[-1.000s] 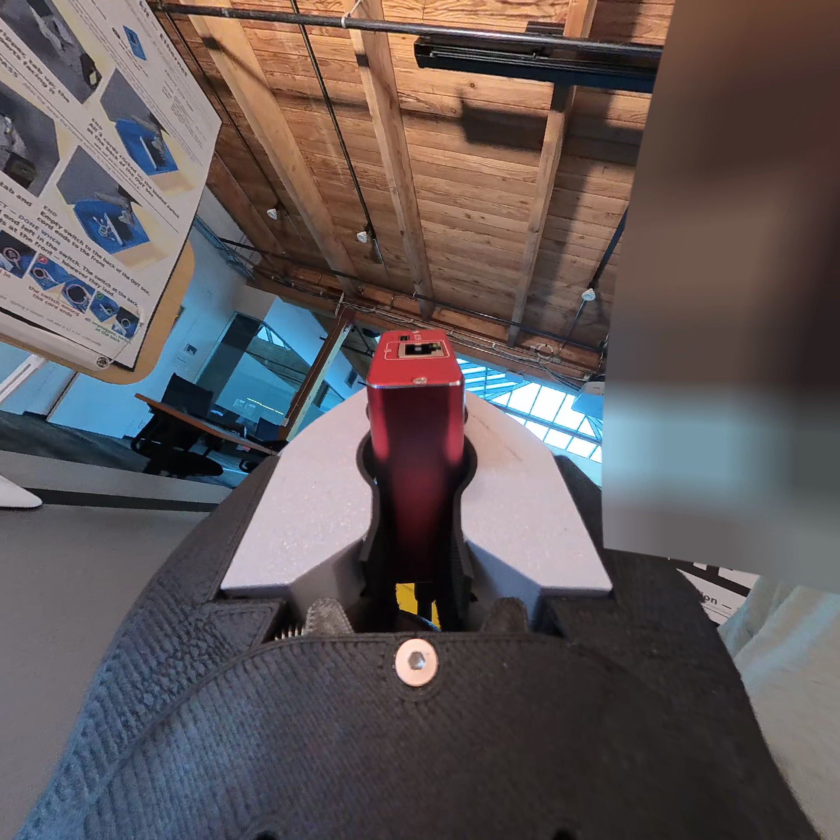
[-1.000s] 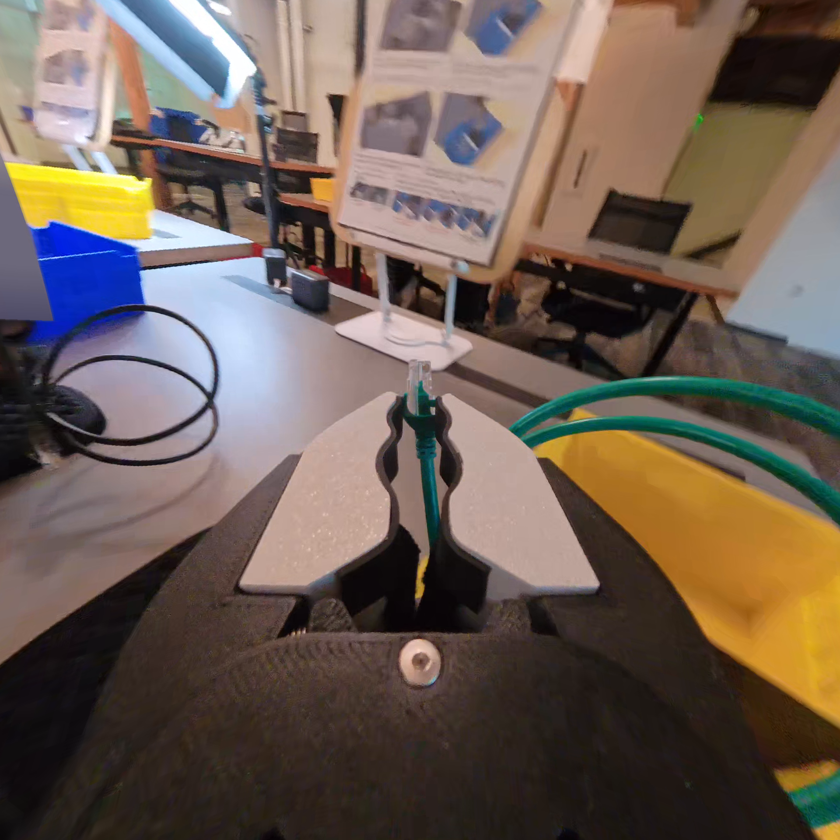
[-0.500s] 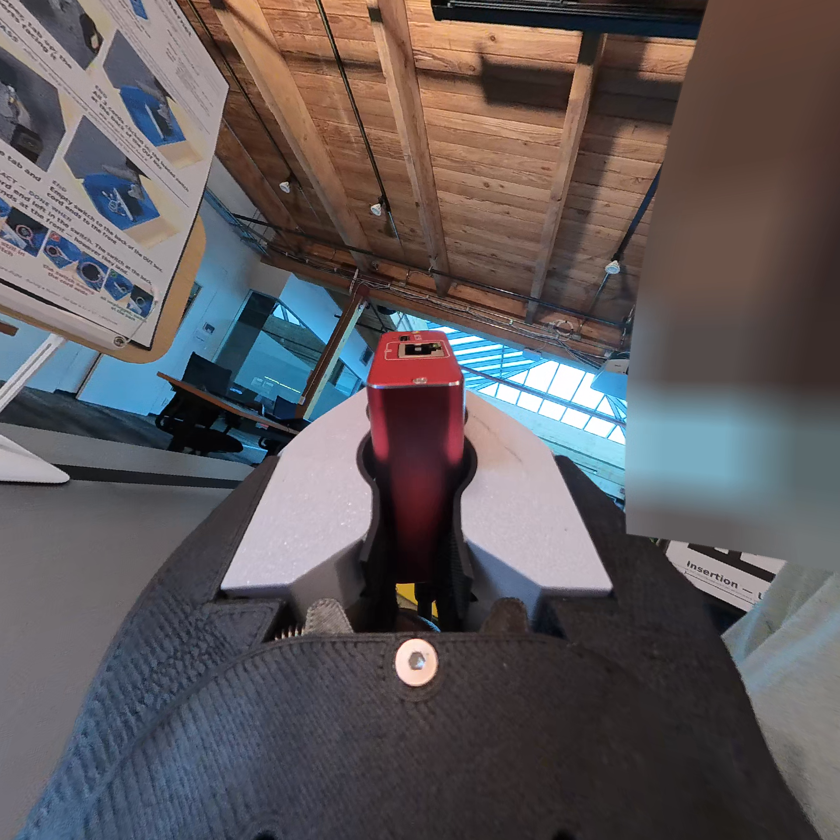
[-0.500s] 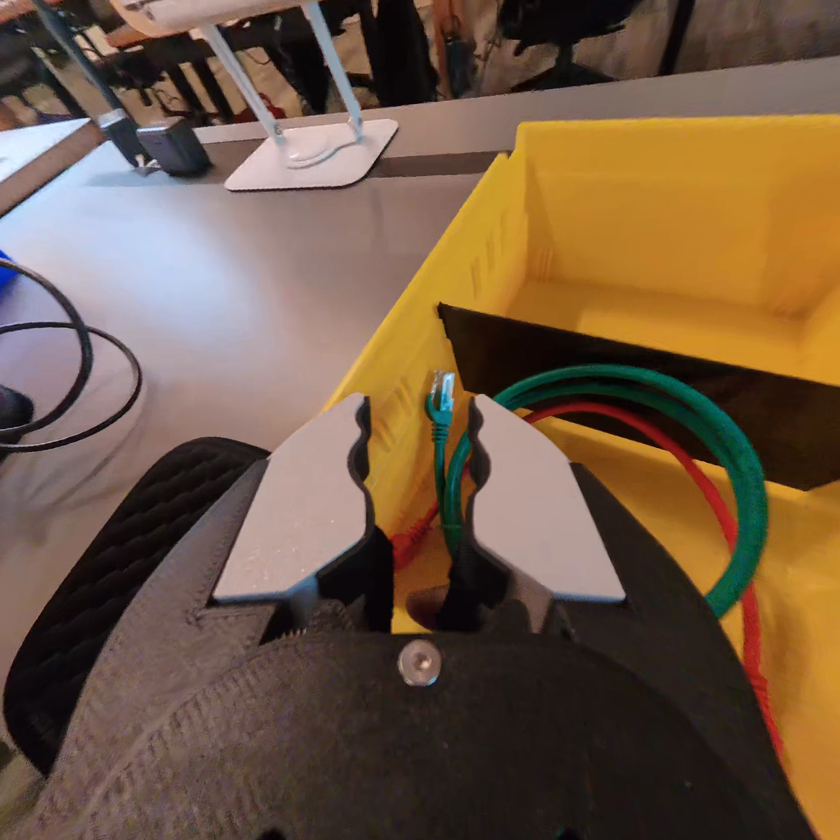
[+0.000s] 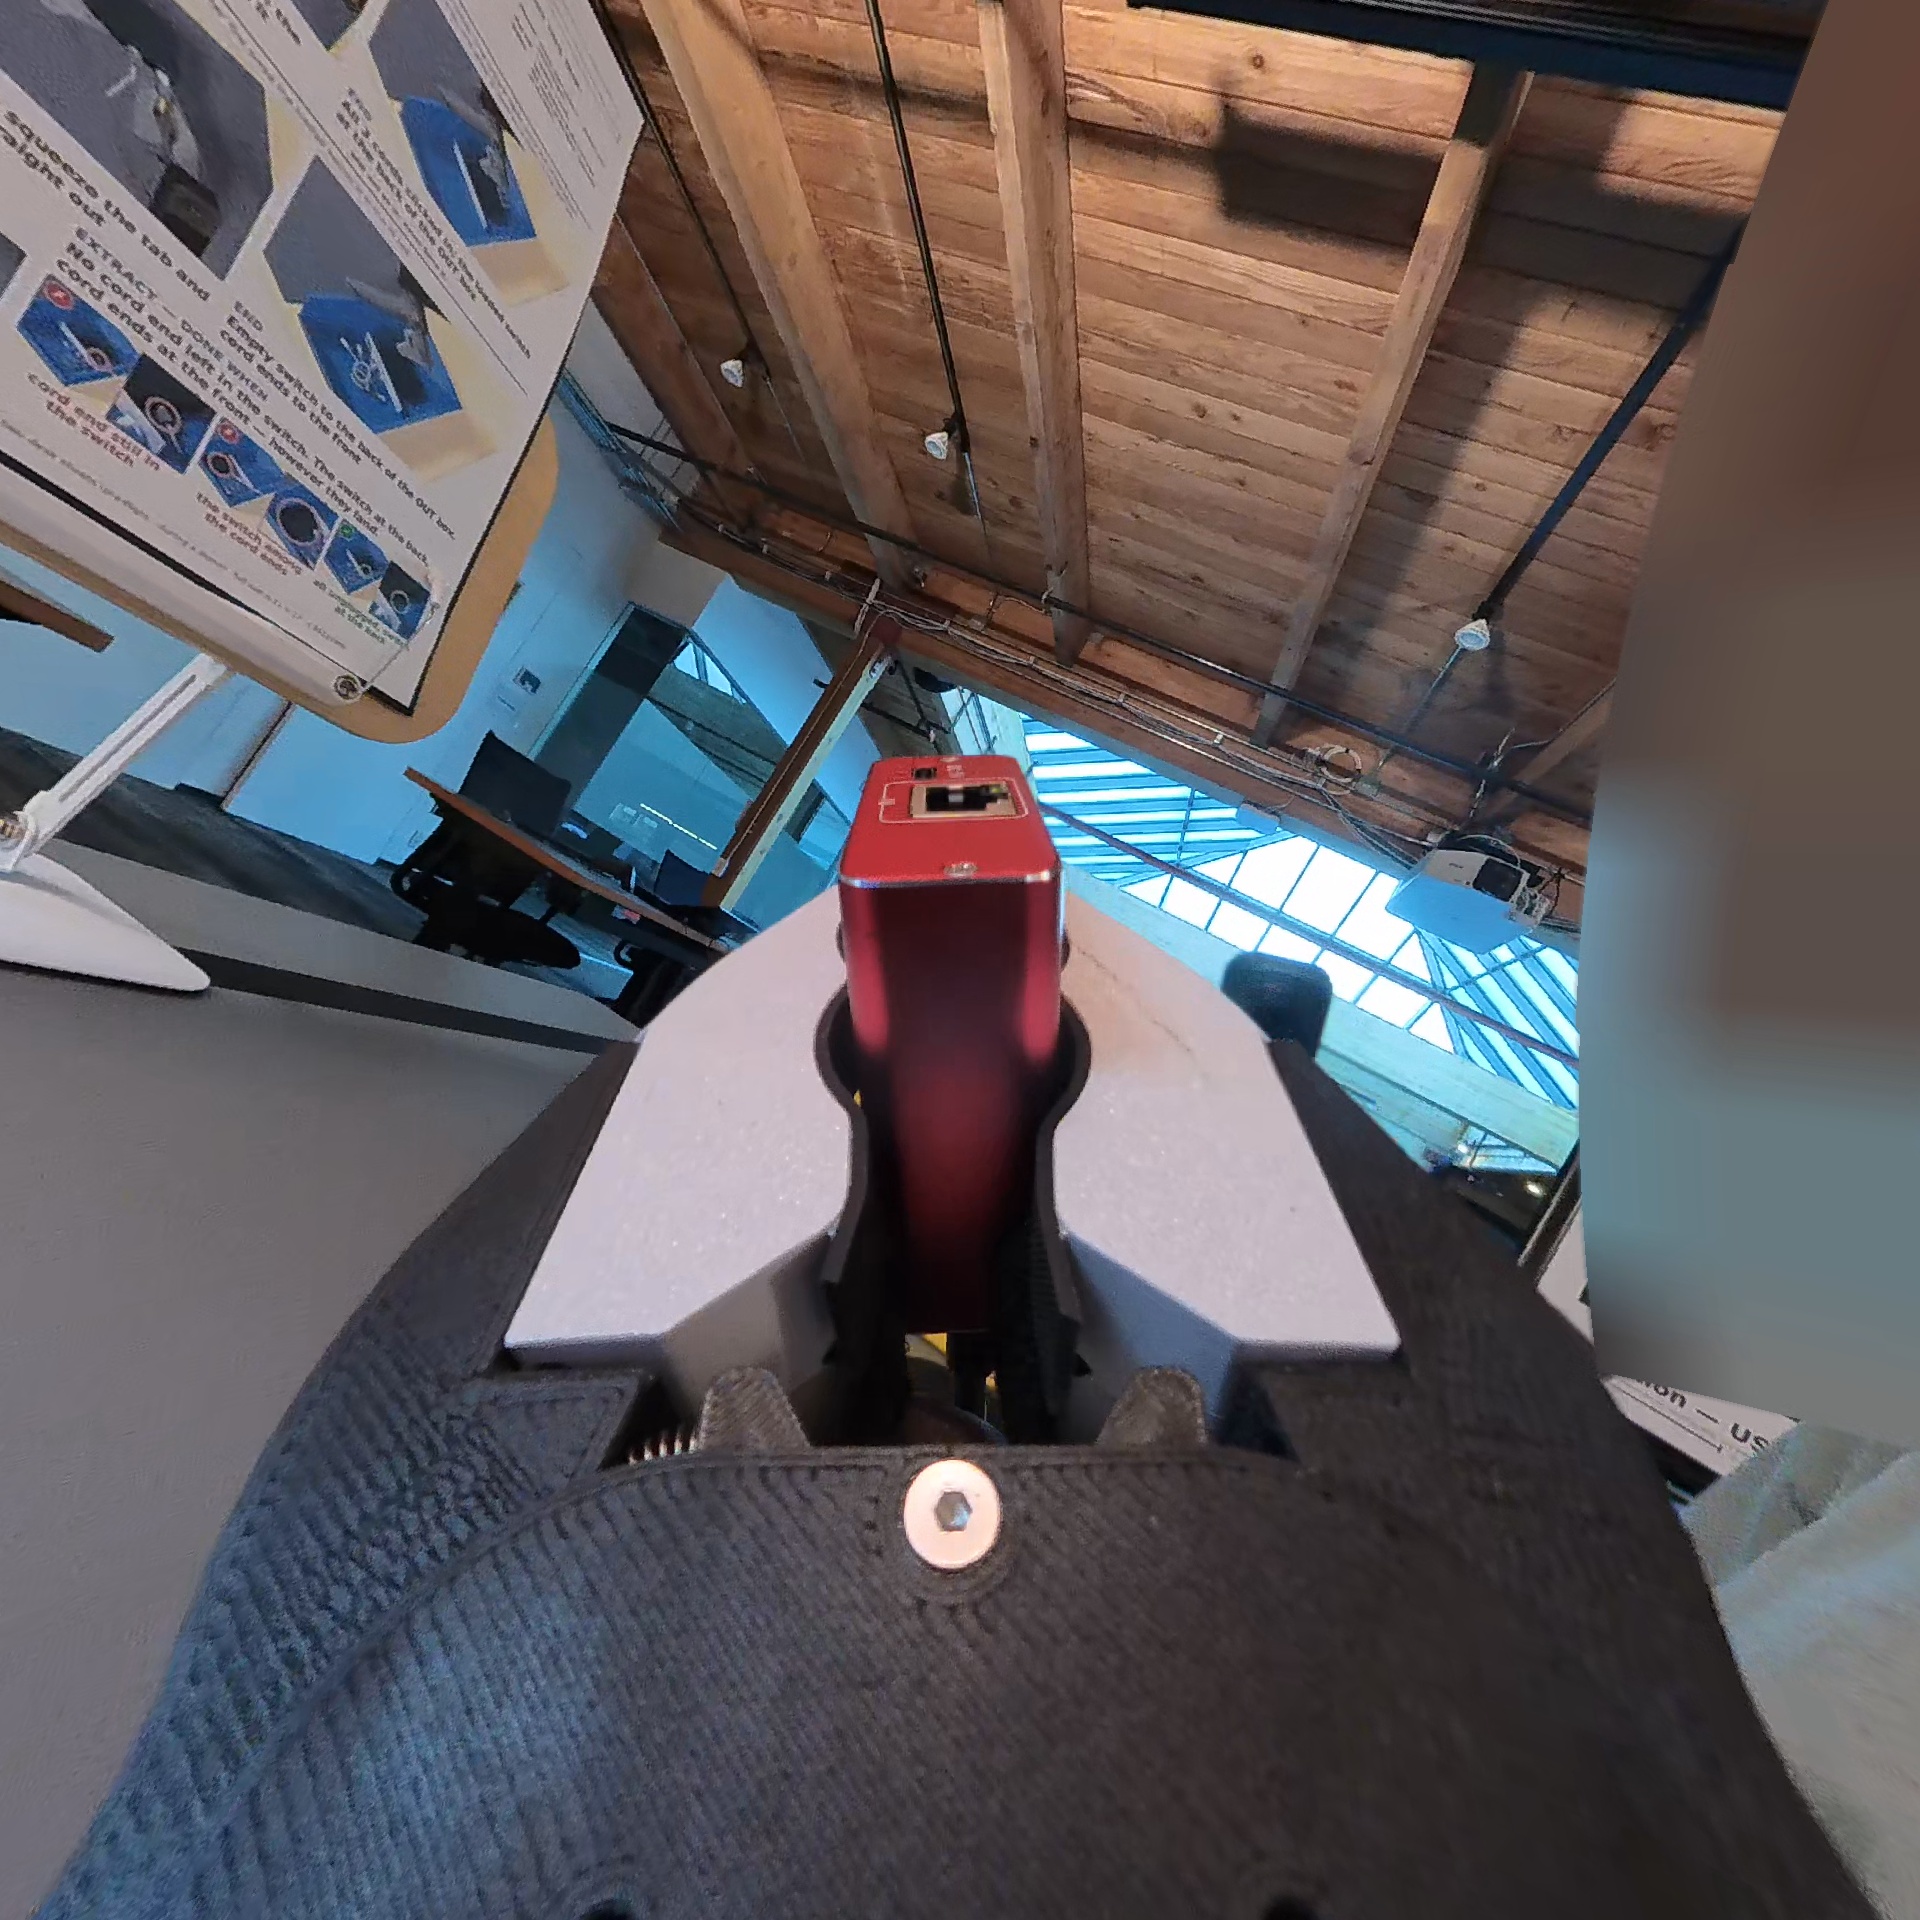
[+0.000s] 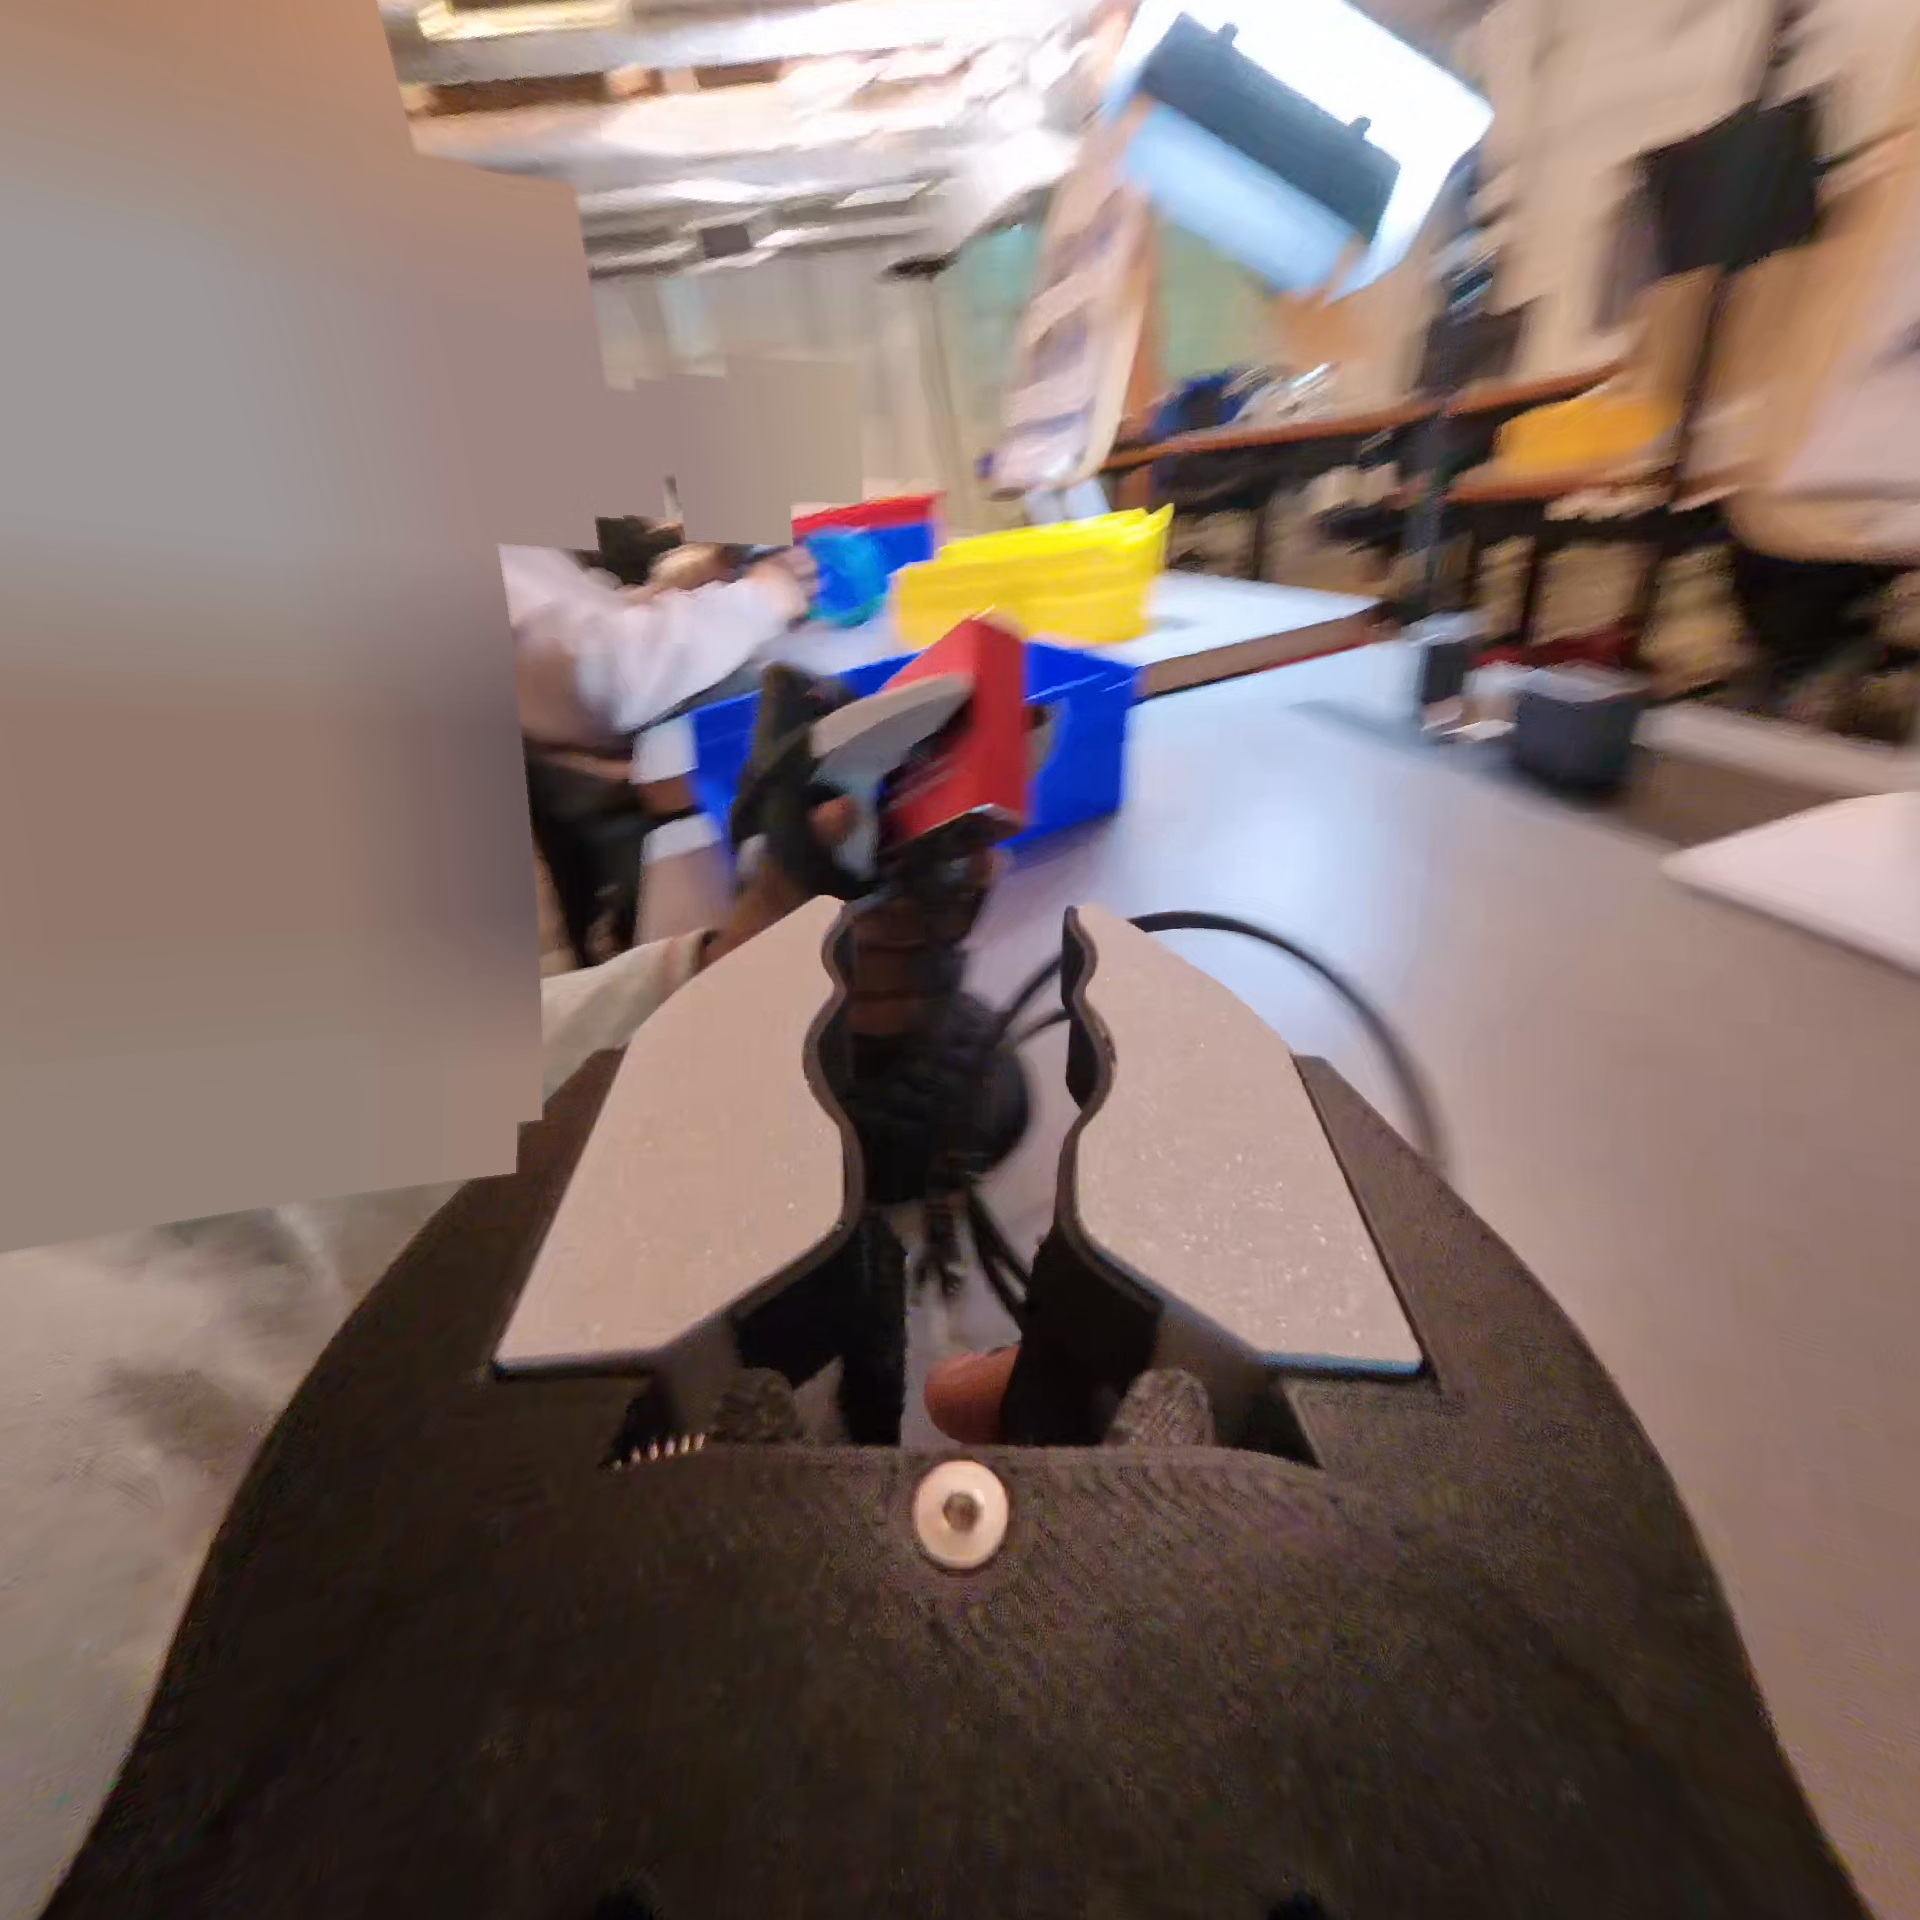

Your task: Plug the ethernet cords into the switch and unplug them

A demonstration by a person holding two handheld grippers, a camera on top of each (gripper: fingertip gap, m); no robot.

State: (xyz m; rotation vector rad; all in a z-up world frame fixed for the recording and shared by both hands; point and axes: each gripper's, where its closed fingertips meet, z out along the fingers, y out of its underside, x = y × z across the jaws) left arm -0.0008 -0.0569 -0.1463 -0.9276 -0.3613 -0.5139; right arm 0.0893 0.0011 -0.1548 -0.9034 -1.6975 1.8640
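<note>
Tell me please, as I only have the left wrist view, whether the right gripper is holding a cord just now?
Observer: No, the right gripper is open, with nothing between its jaws.
Operator: Does a cord show anywhere in its view?
Observer: No ethernet cord shows. Only a black cable lies on the grey table ahead, though that picture is blurred.
Operator: Where does my switch sit from that side?
Observer: The left gripper holds the red switch raised above the table, in front of a blue bin.
</note>
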